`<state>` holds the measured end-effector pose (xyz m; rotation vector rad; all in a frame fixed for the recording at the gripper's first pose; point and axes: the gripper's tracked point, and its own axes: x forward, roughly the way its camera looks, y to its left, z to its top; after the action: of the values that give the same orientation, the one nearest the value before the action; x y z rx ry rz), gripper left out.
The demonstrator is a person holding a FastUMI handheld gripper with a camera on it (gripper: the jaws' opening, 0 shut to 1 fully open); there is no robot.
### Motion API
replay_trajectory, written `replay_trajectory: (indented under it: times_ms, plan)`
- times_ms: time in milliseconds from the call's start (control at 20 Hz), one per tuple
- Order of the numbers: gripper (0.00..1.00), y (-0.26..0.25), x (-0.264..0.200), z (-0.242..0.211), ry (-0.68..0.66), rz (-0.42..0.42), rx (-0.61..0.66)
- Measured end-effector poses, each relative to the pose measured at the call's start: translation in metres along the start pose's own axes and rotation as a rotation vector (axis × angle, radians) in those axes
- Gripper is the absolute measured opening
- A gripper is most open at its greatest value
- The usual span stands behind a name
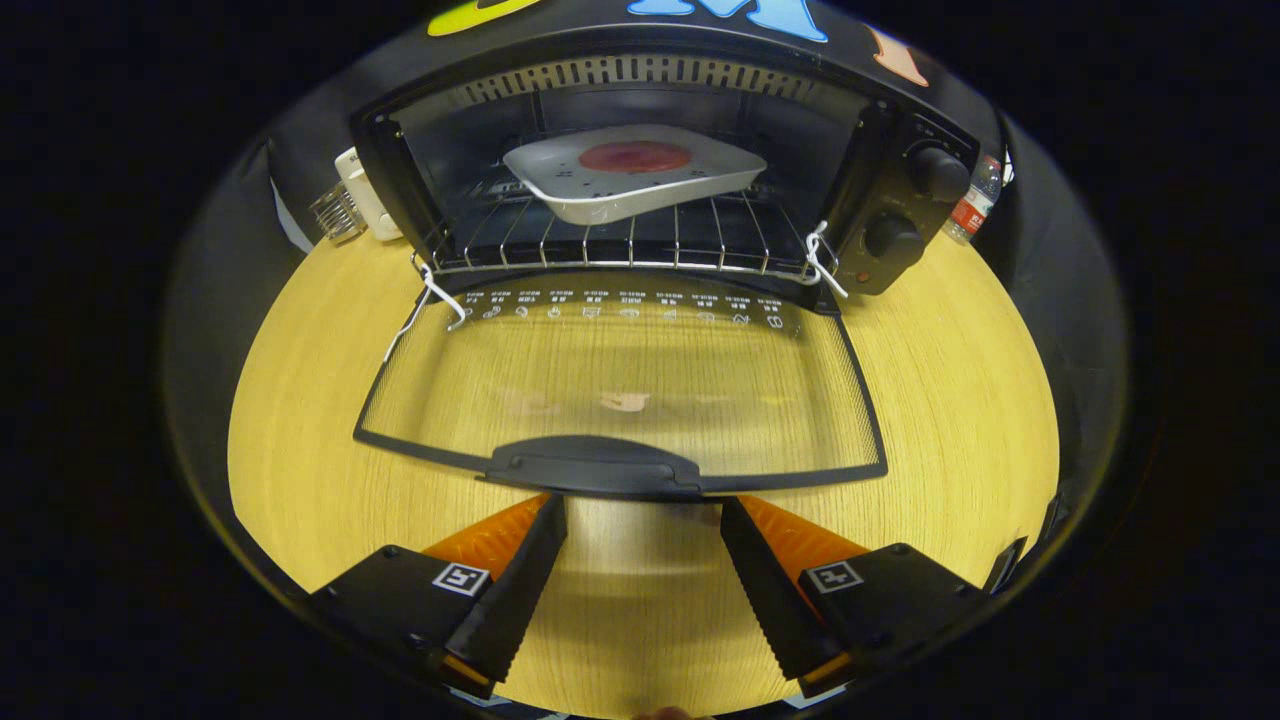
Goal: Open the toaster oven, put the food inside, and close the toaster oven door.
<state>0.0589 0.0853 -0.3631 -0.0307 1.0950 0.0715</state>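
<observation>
The gripper (643, 505) has its two fingers spread wide apart, holding nothing — their tips sit just under the handle (596, 466) of the toaster oven's door (620, 385), close to it, though contact can't be judged. That one glass door lies folded flat over the wooden counter (960, 400). Beyond it, the toaster oven (640, 160) stands open, with one white tray (632, 178) on the wire rack (620, 242), carrying a single round red piece of food (634, 156). Two knobs (938, 172) sit on the oven's right panel — one above the other.
</observation>
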Motion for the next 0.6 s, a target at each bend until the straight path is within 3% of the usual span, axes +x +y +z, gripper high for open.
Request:
replay_trajectory:
  times_ms: [600]
  plan:
    - [0.99,-0.002,-0.033,0.016,-0.111,-0.011,-0.075]
